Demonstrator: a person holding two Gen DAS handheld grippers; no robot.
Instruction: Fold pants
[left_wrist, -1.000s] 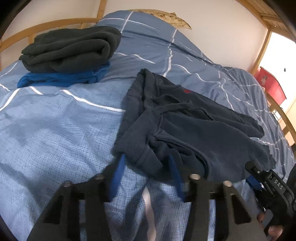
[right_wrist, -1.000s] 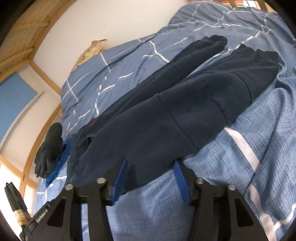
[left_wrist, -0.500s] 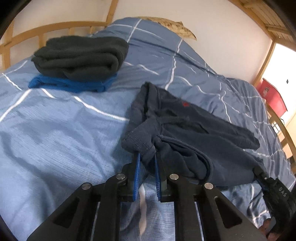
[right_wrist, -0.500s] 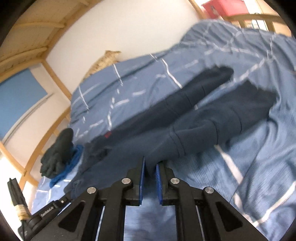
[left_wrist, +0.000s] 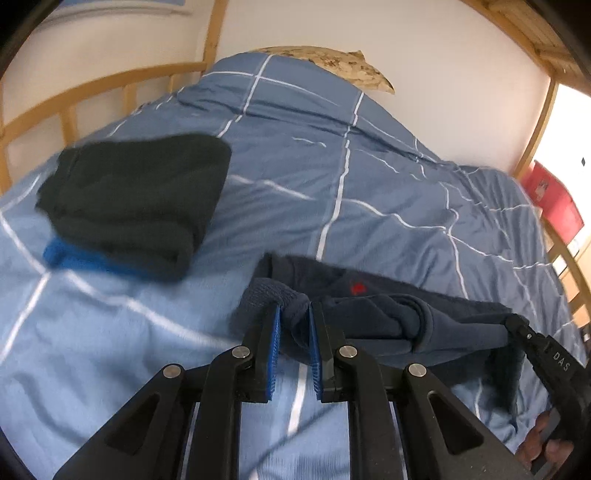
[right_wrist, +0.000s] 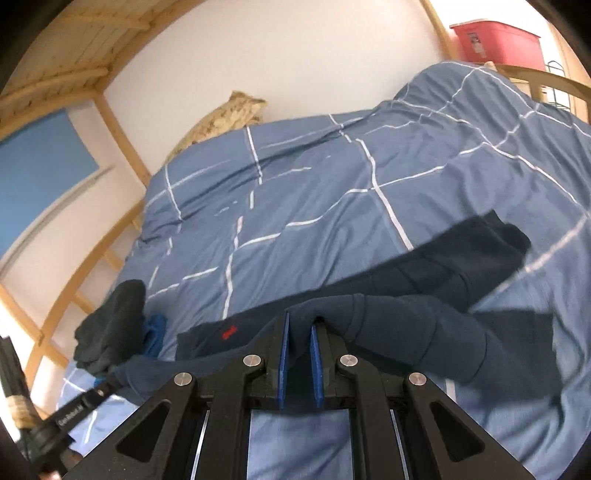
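Dark navy pants (left_wrist: 388, 314) with a small red logo lie on a blue checked duvet (left_wrist: 332, 166). My left gripper (left_wrist: 294, 314) is shut on the ribbed waistband edge and holds it lifted off the bed. My right gripper (right_wrist: 299, 326) is shut on the near edge of the pants (right_wrist: 406, 317) further along the leg, also raised. The near layer hangs stretched between the two grippers, above the far layer that rests on the duvet. The leg ends (right_wrist: 495, 240) lie at the right. The right gripper also shows in the left wrist view (left_wrist: 517, 325).
A stack of folded dark and blue clothes (left_wrist: 129, 199) sits at the left on the bed. A wooden bed rail (left_wrist: 92, 96) runs behind it. A patterned pillow (left_wrist: 332, 66) lies by the wall. A red box (right_wrist: 498, 40) stands beyond the bed's far end.
Both grippers closed on the near edge of the pants and have lifted it up off the duvet, carrying it toward the far side.
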